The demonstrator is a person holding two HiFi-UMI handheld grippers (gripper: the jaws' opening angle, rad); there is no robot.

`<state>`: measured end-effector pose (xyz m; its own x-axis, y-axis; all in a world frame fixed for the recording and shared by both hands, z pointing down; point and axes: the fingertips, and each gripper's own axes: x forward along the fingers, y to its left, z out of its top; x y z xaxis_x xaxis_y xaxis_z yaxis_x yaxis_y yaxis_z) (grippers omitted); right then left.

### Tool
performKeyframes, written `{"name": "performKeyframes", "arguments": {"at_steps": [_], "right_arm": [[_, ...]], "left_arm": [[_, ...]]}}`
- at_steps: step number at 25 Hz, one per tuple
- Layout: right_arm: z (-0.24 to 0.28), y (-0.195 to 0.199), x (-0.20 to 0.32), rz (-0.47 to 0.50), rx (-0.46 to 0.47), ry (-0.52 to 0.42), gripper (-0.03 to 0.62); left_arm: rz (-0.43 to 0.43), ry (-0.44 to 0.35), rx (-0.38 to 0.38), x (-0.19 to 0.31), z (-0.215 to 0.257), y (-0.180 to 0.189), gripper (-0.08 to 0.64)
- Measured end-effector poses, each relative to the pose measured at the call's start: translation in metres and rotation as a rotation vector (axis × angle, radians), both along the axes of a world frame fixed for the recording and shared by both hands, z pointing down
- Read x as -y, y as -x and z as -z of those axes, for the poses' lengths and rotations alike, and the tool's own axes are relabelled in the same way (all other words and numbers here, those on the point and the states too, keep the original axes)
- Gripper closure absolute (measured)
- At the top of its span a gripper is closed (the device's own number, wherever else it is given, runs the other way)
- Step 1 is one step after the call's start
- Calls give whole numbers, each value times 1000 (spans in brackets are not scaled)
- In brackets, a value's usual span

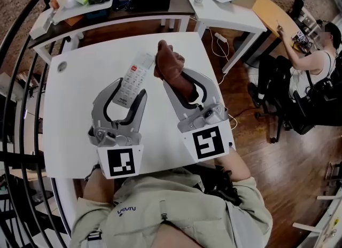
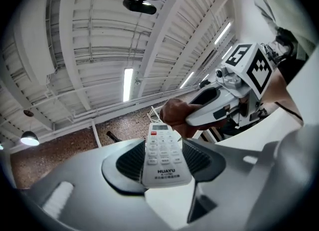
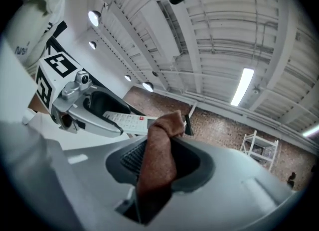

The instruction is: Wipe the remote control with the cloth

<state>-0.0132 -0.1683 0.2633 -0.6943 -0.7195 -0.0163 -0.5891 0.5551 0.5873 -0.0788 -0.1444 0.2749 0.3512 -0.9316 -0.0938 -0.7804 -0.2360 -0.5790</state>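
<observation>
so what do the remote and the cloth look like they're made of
The remote looks like hard white plastic, smooth with a slight sheen. Its buttons are probably rubbery, and one is red. The cloth looks like soft brown fabric, matte and slightly fuzzy, bunched into folds. The exact fibre can't be told.

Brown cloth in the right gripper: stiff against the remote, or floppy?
Probably floppy: the cloth bunches and folds over beyond the right gripper. Likely light and soft, so it should mould to the remote rather than shove it.
</observation>
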Motion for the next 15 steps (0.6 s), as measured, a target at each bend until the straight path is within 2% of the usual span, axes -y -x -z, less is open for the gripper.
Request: {"name": "performKeyframes", "arguments": {"at_steps": [4, 11, 15], "right_arm": [[-8, 8, -6, 11, -60, -5, 466], [-24, 31, -23, 65, -199, -44, 466], [-31, 37, -31, 108, -245, -61, 466]], "left_arm": [[16, -10, 37, 1, -2, -2, 316], [40, 14, 55, 9, -7, 1, 316], [47, 39, 28, 10, -18, 1, 316]]}}
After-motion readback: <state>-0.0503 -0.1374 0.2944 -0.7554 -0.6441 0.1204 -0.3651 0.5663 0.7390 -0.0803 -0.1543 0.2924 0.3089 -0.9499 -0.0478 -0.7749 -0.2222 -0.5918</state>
